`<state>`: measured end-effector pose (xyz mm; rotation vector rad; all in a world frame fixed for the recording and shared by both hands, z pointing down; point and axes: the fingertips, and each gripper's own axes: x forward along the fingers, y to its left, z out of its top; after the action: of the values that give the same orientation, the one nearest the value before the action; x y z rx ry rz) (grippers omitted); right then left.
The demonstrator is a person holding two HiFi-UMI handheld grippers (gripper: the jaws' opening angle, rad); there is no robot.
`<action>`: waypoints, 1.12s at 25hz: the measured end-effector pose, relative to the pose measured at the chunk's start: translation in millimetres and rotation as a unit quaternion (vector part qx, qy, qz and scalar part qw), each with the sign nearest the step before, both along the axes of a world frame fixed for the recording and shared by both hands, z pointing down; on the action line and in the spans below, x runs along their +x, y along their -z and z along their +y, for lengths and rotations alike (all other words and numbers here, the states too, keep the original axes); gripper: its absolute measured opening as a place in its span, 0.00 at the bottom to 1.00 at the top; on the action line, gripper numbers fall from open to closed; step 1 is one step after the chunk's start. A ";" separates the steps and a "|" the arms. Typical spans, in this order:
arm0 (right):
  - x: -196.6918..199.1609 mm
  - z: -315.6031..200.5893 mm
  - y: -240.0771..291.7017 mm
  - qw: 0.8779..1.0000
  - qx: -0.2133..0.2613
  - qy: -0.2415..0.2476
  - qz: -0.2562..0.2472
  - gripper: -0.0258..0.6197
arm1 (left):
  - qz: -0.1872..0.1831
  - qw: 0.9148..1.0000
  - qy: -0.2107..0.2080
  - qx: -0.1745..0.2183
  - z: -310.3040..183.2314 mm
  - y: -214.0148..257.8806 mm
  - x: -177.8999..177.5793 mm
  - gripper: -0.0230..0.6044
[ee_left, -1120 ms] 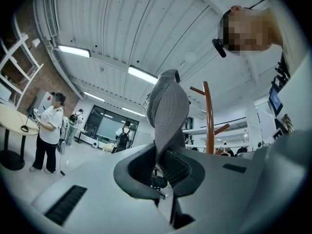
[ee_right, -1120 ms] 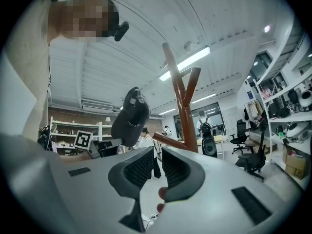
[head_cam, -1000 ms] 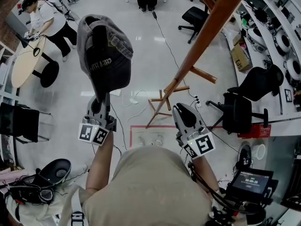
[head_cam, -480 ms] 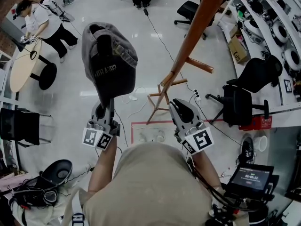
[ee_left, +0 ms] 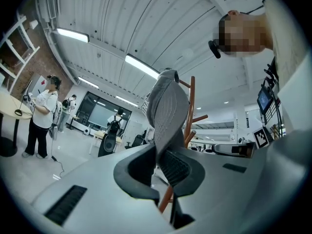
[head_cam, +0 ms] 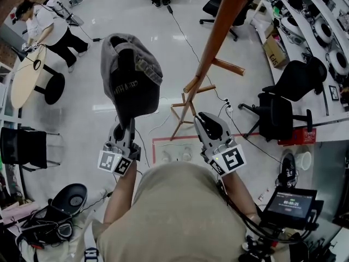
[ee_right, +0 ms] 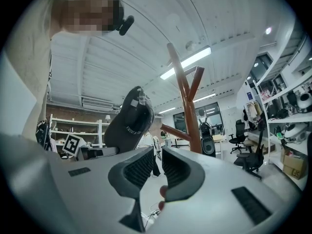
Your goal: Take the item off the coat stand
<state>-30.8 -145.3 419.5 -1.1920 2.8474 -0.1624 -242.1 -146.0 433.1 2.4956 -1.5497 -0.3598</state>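
A dark grey cap (head_cam: 131,75) hangs free of the wooden coat stand (head_cam: 218,31), raised to the left of its pole. My left gripper (head_cam: 124,130) is shut on the cap's edge from below; in the left gripper view the grey fabric (ee_left: 165,101) rises out of the closed jaws of that gripper (ee_left: 158,167), with the stand (ee_left: 191,101) behind. My right gripper (head_cam: 210,123) sits near the stand's base, jaws close together and holding nothing. In the right gripper view that gripper (ee_right: 157,172) points past the cap (ee_right: 129,118) and the stand (ee_right: 187,111).
A person (head_cam: 41,26) stands by a round table (head_cam: 24,75) at far left. Office chairs (head_cam: 283,113) and shelves line the right side, with a cardboard box (head_cam: 272,51). A red tape rectangle (head_cam: 163,143) and cables mark the floor by the stand's feet. A small screen (head_cam: 289,203) is at lower right.
The left gripper, still holding the cap, has drifted a little right and lower in the head view. The stand's pole has shifted slightly left. The right gripper has barely moved.
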 end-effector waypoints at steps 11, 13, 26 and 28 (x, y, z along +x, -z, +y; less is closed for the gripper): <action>4.6 0.8 -11.3 1.000 0.000 -0.022 0.006 0.13 | -0.009 0.999 -0.031 -0.027 20.8 -23.1 19.3 0.09; 4.6 0.3 -12.9 1.000 0.002 -0.023 0.012 0.13 | -0.010 0.999 -0.041 -0.026 22.8 -24.0 23.0 0.09; 17.2 18.4 -39.3 0.999 -0.006 -0.024 0.029 0.18 | -0.003 0.994 -0.113 -0.008 56.1 -41.7 65.1 0.09; 16.6 20.5 -43.7 0.999 -0.008 -0.025 0.034 0.21 | -0.003 0.993 -0.115 -0.009 59.4 -46.3 66.4 0.09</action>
<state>-14.2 -124.8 463.1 -1.2940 2.8762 -0.1471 -175.6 -86.6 479.3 2.6267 -1.2415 -0.3028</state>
